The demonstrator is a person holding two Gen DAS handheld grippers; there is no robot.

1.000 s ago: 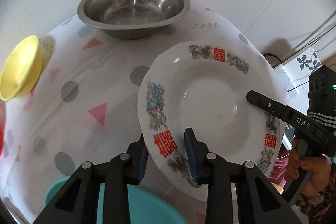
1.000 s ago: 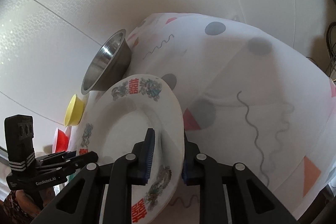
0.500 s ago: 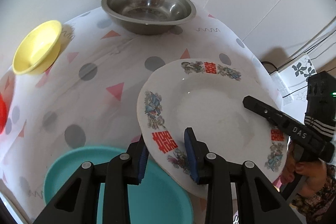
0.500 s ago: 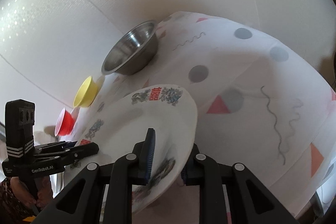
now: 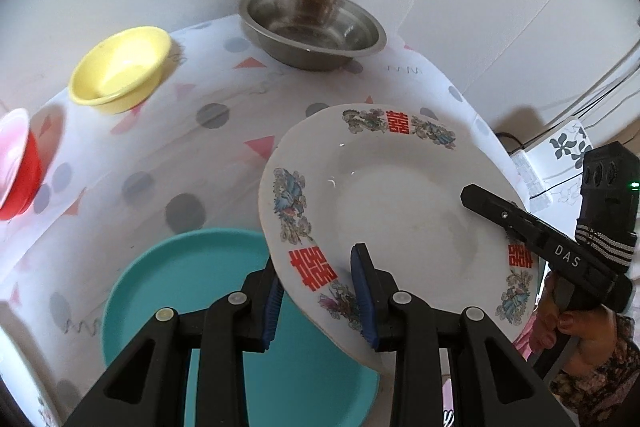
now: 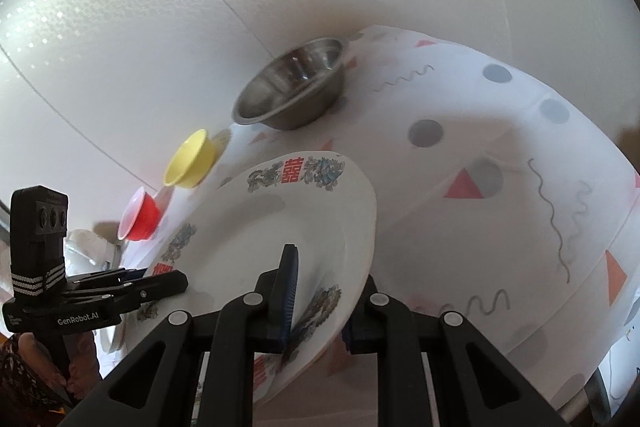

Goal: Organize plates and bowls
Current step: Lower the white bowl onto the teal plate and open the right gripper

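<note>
Nearest, at the bottom centre of the left wrist view, the left gripper (image 5: 318, 297) has its fingers (image 5: 362, 291) pinching the near rim of a white plate (image 5: 400, 211) printed with red characters and flowers. At the bottom centre of the right wrist view, the right gripper (image 6: 320, 301) pinches the same plate's (image 6: 272, 227) opposite edge, one finger over the face and one under the rim. So the plate hangs tilted between both grippers, off the counter (image 5: 168, 147). In the left wrist view the right gripper shows again at the right edge, its finger reaching across the plate's rim. Below the plate, at the lower left of that view, a teal plate (image 5: 180, 275) lies flat on the patterned cloth. Farther off, along the left, stand a red bowl (image 5: 16, 167) and a yellow bowl (image 5: 120, 67). Farthest, at the upper centre by the white wall, sits a steel bowl (image 5: 312, 25).
</note>
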